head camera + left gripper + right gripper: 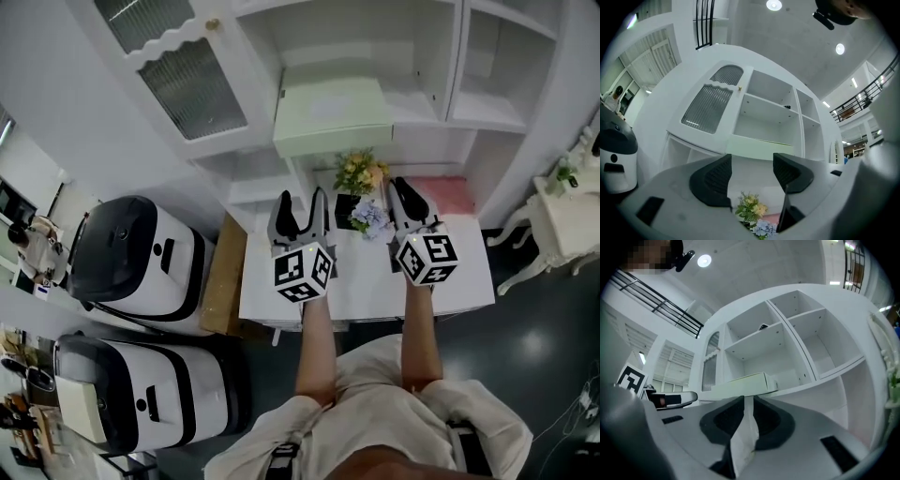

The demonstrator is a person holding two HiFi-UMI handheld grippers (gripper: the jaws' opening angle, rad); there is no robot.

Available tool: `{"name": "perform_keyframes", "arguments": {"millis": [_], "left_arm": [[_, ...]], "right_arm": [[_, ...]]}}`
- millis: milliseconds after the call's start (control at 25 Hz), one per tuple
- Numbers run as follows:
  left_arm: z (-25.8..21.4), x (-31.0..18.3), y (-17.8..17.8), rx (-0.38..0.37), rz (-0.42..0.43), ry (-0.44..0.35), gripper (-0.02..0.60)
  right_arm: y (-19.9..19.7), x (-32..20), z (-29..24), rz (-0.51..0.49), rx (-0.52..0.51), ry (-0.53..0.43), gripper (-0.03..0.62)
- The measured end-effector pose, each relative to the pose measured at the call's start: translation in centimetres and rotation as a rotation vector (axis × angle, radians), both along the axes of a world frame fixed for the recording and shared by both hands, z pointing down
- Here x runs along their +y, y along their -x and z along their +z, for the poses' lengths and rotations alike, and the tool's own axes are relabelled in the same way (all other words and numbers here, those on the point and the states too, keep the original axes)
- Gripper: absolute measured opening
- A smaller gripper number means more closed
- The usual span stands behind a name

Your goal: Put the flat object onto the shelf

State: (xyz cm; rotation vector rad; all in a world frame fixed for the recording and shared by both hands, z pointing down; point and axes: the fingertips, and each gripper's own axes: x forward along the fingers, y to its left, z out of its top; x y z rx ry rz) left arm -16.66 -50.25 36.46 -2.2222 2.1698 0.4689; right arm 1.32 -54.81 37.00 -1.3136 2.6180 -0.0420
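Tongs before white cabinet [422, 56].
Left gripper [751, 174] jaws apart, nothing between; right gripper [746, 404] pinched on thin white sheet [744, 439], maybe paper. Pale green box [330, 114] on shelf [412, 120].

I stand in a big hall staged like a home: a white shelf cabinet [422, 103] and a desk [366, 279] with flowers [361, 173] under a concrete ceiling [787, 42], with balcony railings [858, 105] and bulky white machines [141, 253].

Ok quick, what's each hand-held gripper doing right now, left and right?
Left hand-held gripper: open, nothing between its jaws.
Right hand-held gripper: closed on a thin white sheet.
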Motion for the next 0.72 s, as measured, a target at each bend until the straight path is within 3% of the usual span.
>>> {"name": "perform_keyframes", "arguments": {"millis": [240,720], "left_arm": [[0.1,5.2,-1.6,-0.062,0.046,0.001,0.278],[4.6,18.7,-1.5,-0.058,0.077,0.029,0.278]], "right_arm": [[-0.3,6.4,-0.2,0.026,0.044,-0.027,0.117],[0.3,19.8,4.0,0.042,0.090,-0.006,0.110]]}}
